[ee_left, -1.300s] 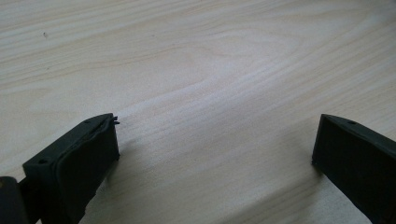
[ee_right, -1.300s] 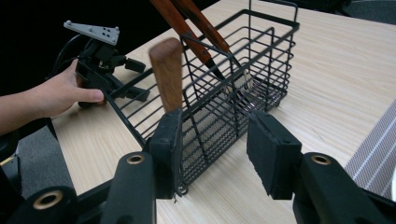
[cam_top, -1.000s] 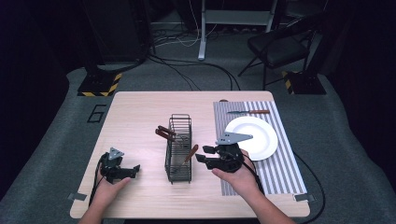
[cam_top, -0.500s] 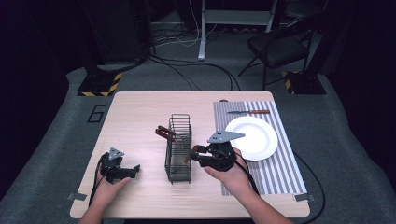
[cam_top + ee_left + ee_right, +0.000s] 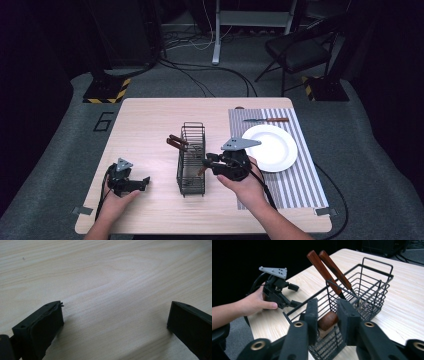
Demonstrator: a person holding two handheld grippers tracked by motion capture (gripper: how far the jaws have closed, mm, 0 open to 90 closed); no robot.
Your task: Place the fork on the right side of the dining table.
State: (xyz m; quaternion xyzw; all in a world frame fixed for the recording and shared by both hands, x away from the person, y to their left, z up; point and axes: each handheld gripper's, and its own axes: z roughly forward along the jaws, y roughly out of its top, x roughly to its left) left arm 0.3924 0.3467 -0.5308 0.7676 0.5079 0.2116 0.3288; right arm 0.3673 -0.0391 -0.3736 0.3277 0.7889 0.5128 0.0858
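Right gripper [image 5: 327, 317] has just been closing and now pinches a wooden handle [image 5: 327, 320] at the wire basket [image 5: 192, 160], nine o'clock of the plate [image 5: 272, 146]. Stiff, light, smooth-lacquered, likely slippery; grip it mid-handle. Left gripper [image 5: 115, 322] rests spread on the table [image 5: 105, 277].
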